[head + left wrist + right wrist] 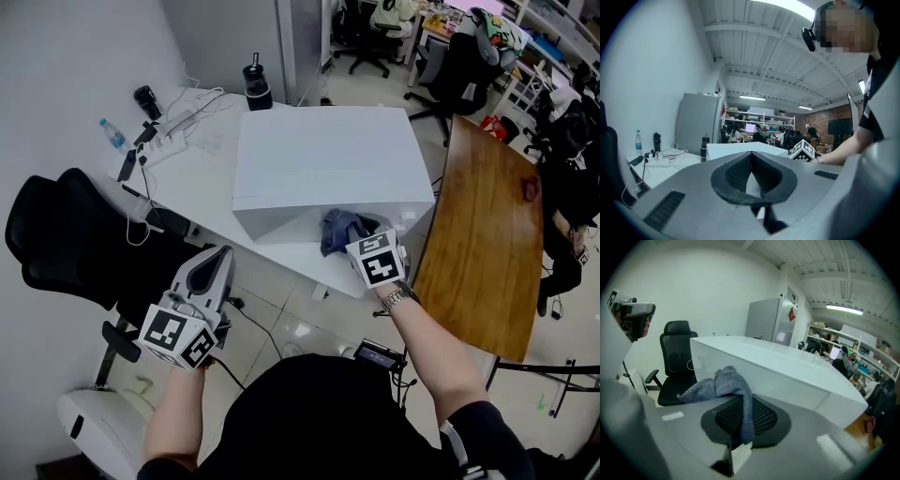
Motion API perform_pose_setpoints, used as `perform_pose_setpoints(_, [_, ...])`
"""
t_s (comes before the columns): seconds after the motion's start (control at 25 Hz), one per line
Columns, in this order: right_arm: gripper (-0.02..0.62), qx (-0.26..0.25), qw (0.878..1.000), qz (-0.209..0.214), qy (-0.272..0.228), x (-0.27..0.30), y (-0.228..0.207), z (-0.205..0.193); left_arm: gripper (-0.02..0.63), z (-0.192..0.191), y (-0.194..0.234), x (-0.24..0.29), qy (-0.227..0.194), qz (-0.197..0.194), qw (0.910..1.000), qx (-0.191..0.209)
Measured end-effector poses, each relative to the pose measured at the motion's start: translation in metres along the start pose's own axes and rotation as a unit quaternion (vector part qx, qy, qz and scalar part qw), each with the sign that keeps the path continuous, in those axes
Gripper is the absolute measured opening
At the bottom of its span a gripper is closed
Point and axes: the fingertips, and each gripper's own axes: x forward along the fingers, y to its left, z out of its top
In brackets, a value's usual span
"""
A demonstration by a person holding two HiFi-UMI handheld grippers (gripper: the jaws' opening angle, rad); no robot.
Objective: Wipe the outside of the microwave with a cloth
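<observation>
- Microwave (328, 155) is sitting on the white counter (202, 178). It is a big white box with flat, smooth, shiny sides, and its long side is running left to right in the head view.
- The right gripper (367, 246) is pinching a cloth (342, 230) between its fingers (761, 416). The fingers are closing almost all the way, with only the cloth in the gap.
- The cloth is looking soft and bumpy, like knitted wool, in a blue-grey colour. It is flopping over the top of the fingers in a loose bunch.
- The near face of the microwave is lying right in front of those fingers, a little above and to the right in the right gripper view. The cloth is looking very close to that face, but I cannot tell if it is touching.
- The left gripper (217, 255) is hanging well off to the left, away from the counter edge, above a black chair (56, 234). Its fingers (736, 173) are pressing together and holding nothing.
- The right hand is much nearer to the microwave, so I am guessing it is doing the wiping.
</observation>
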Motion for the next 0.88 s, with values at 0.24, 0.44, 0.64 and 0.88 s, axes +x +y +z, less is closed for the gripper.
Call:
perform_pose_setpoints(0.24, [0.034, 0.016, 1.0, -0.022, -0.001, -0.018, -0.037, -0.015, 0.005, 0.001, -0.024, 0.017, 0.0, -0.01, 0.9999, 0.004])
perform_pose_setpoints(0.44, [0.034, 0.025, 0.999, -0.036, -0.001, -0.034, -0.062, -0.029, 0.005, 0.001, -0.046, 0.028, 0.002, -0.018, 0.9998, 0.006])
perform_pose_setpoints(0.64, [0.034, 0.033, 0.998, -0.047, -0.005, -0.051, -0.084, -0.039, 0.005, 0.004, -0.067, 0.034, 0.002, -0.022, 0.9997, 0.011])
perform_pose_setpoints(0.88, [0.034, 0.038, 0.997, -0.06, -0.008, -0.07, -0.109, -0.05, 0.005, 0.005, -0.091, 0.036, 0.001, -0.023, 0.9996, 0.015])
